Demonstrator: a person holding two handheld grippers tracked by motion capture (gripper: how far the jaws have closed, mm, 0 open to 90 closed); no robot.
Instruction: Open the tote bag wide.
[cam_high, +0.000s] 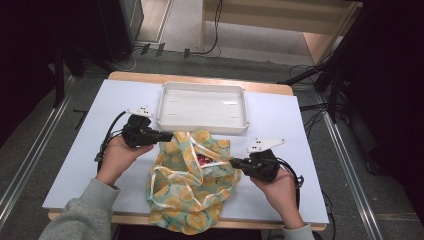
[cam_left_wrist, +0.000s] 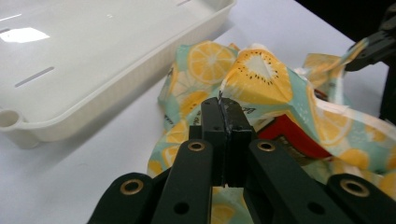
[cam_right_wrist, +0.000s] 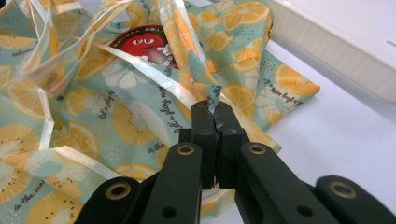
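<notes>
A teal cloth bag (cam_high: 192, 182) printed with orange and lemon slices lies crumpled on the white table, its pale ribbon handles loose on top. A red candy packet (cam_high: 203, 160) shows inside its mouth, also seen as the red packet (cam_right_wrist: 148, 45) and the red packet (cam_left_wrist: 285, 135). My left gripper (cam_high: 170, 135) is shut on the bag's left rim; the fabric (cam_left_wrist: 254, 77) is pinched between its jaws (cam_left_wrist: 226, 108). My right gripper (cam_high: 233, 162) is shut on the bag's right rim, with a fabric edge (cam_right_wrist: 214, 95) sticking up from the closed jaws.
A white plastic tray (cam_high: 202, 123) stands just behind the bag, also seen as the tray wall (cam_left_wrist: 116, 88) and the tray wall (cam_right_wrist: 327, 46). The bag's lower part hangs over the table's front edge (cam_high: 260, 224). Cables and black stands lie on the floor beyond the table.
</notes>
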